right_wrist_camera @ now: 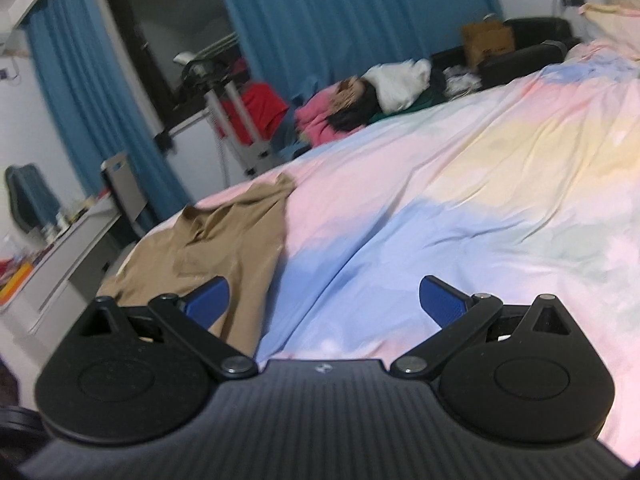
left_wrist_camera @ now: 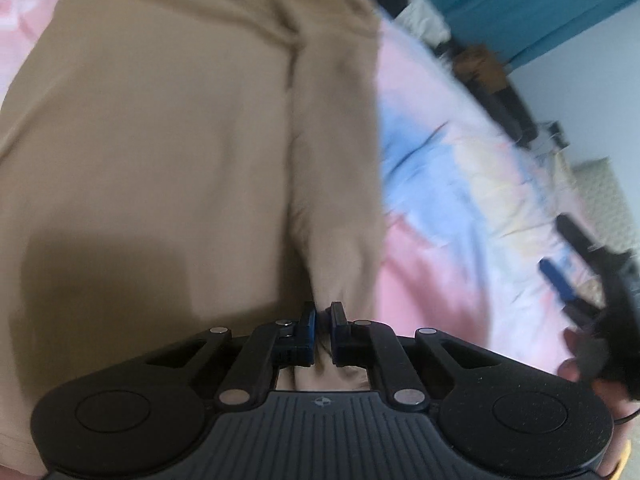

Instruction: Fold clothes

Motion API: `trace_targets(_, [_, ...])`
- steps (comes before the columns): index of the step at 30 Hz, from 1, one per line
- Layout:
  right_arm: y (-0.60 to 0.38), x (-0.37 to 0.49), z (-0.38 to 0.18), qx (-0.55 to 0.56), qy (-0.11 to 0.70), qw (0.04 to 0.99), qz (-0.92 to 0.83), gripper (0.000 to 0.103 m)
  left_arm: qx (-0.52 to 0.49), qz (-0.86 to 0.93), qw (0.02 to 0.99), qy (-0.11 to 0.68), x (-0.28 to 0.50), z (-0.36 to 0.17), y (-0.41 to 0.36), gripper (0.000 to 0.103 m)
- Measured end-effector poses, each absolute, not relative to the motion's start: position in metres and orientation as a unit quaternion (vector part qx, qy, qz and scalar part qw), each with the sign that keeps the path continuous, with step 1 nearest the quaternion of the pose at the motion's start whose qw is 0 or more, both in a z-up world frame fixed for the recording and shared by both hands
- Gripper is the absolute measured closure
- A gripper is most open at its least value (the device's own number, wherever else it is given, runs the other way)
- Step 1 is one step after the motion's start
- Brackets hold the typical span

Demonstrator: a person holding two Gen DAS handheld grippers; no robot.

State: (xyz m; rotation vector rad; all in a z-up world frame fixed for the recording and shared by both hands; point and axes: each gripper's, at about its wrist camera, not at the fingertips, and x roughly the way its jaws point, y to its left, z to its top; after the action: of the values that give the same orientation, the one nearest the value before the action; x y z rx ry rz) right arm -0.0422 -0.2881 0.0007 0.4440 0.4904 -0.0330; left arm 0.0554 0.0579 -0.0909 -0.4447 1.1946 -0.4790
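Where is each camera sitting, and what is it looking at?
Left wrist: sits on the left hand-held gripper, looking down at the tan shirt it pinches; the other hand shows at the right edge.
Right wrist: sits on the right hand-held gripper, jaws open, looking low across the bed towards blue curtains; no body part shows.
Shared: both see the tan shirt on the pastel bed.

Cloth and plastic, all matt

Tan shirt [left_wrist_camera: 180, 140]: smooth matt cloth; sheet [right_wrist_camera: 460, 184] beyond: creased pastel cotton; left gripper [left_wrist_camera: 322, 320]: matt black plastic.
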Motion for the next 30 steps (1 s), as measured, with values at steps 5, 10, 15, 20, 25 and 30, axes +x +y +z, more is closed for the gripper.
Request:
trace_targets(5, [-0.268,-0.037,-0.005,0.196,0.266,0.944,0.008,0.000,-0.215,-0.231,0.781,0.539,0.050,-0.097,0.069,0.084])
trace_targets(10, [-0.254,-0.034,-0.009,0.176,0.280,0.944,0.014,0.000,-0.203,-0.251,0.811,0.487,0.029,-0.073,0.074,0.052])
trace_targets(15, [-0.240,-0.033,-0.012,0.161,0.288,0.944,0.022,0.000,-0.206,-0.270,0.802,0.491,0.018,-0.074,0.063,0.047])
trace_targets(20, [-0.232,-0.033,-0.014,0.147,0.293,0.944,0.022,0.000,-0.212,-0.265,0.782,0.523,0.022,-0.102,0.047,0.068])
trace_targets(25, [-0.230,-0.033,-0.014,0.142,0.295,0.945,0.016,0.000,-0.228,-0.283,0.777,0.513,0.013,-0.094,0.061,0.099])
trace_targets(30, [-0.231,-0.034,-0.016,0.140,0.298,0.944,0.010,0.000,-0.193,-0.251,0.786,0.531,0.005,-0.092,0.081,0.100])
